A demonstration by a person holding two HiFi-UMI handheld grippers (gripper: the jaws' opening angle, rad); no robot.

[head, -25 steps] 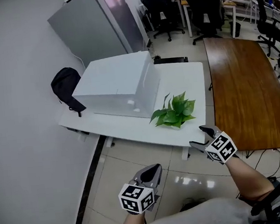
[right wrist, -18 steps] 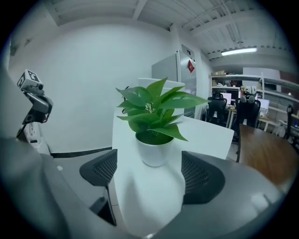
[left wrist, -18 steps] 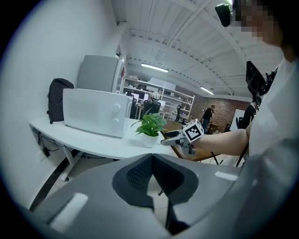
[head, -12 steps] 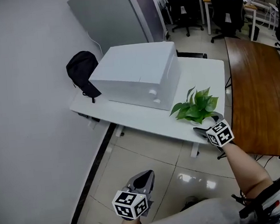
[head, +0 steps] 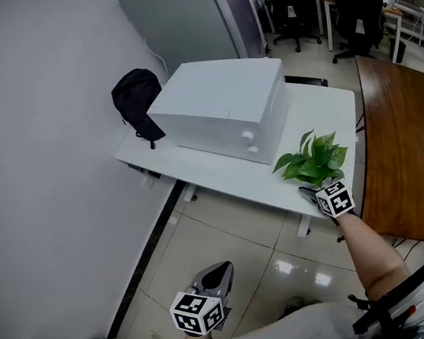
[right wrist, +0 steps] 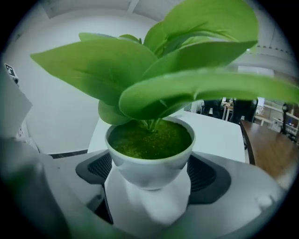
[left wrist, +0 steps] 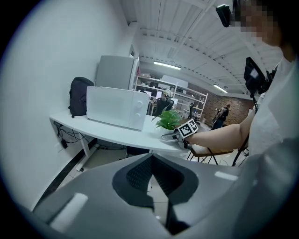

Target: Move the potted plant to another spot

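Observation:
The potted plant (head: 315,159), broad green leaves in a small white pot (right wrist: 149,158), stands on the white table (head: 220,173) near its front right corner. My right gripper (head: 307,191) reaches over the table edge to it. In the right gripper view the jaws are opening, and the pot sits between the two dark pads (right wrist: 96,170) with no visible squeeze. My left gripper (head: 220,270) hangs low over the floor, well short of the table, with its jaws together and nothing in them. The left gripper view shows the plant (left wrist: 169,120) and the right gripper (left wrist: 180,136) far ahead.
A large white box-like appliance (head: 221,108) fills the table's back left, close to the plant. A black backpack (head: 134,98) hangs at the table's left end by the wall. A brown wooden table (head: 407,146) adjoins on the right. Office chairs (head: 289,5) stand beyond.
My right gripper has gone forward from in front of the table to the plant, with the pot now between its jaws. My left gripper has drifted lower and left.

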